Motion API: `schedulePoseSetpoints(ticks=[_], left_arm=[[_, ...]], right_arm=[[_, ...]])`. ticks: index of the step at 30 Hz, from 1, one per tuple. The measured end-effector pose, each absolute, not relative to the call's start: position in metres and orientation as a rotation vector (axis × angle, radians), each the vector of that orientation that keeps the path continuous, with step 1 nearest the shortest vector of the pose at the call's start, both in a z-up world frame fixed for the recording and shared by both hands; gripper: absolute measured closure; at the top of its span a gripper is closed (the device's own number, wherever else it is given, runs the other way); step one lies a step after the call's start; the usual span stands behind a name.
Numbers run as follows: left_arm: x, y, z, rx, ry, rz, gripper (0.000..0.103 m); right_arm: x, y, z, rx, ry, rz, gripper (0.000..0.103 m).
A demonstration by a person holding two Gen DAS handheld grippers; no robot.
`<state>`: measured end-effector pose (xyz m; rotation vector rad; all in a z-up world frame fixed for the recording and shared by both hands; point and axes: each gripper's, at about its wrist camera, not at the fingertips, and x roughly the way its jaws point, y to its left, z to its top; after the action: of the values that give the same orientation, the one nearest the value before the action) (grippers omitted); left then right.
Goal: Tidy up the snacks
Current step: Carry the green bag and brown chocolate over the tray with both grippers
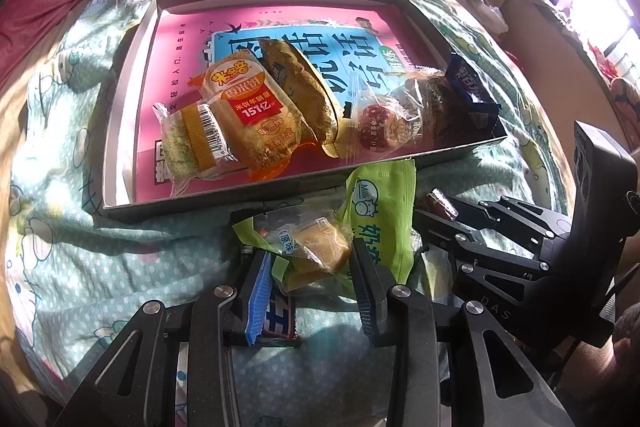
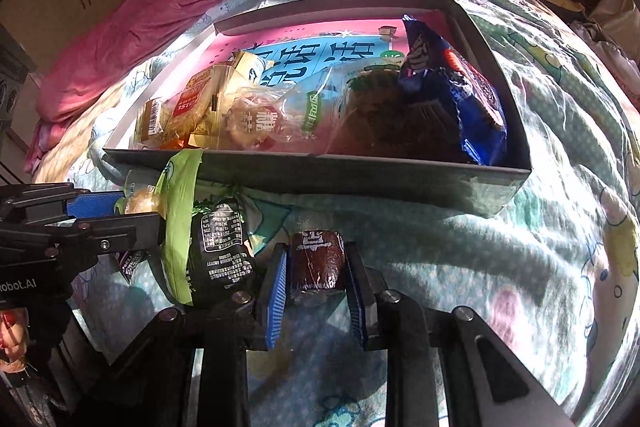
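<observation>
Spread over the bed, a cartoon-print quilt (image 1: 80,267) carries a grey box (image 1: 120,131) already loaded with several snack packets, while outside it a clear-wrapped cake (image 1: 320,247) is clamped by the left hand-held gripper (image 1: 310,291) and a dark red snack roll (image 2: 317,263) by the fully closed right hand-held gripper (image 2: 317,291), a green milk-snack packet (image 1: 384,211) being left beside them.

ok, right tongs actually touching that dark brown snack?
Touching. The right wrist view shows the right tongs shut on the dark brown snack, both blue pads pressed against its sides.
</observation>
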<state>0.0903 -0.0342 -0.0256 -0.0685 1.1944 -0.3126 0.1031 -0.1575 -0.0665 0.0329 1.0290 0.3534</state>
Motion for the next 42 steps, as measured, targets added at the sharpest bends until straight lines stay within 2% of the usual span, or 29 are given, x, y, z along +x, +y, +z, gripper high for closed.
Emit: schedulePoseSetpoints(ticks=[24,42], left_arm=[[0.076,-0.012,0.027,-0.143,1.06,-0.29,0.065],[0.086,0.004,0.047,-0.189,0.998,-0.266,0.065]], right_arm=[[0.083,-0.167,0.008,0.099,0.851,0.363,0.076],[0.085,-0.178,0.028,0.115,0.813,0.321,0.076]])
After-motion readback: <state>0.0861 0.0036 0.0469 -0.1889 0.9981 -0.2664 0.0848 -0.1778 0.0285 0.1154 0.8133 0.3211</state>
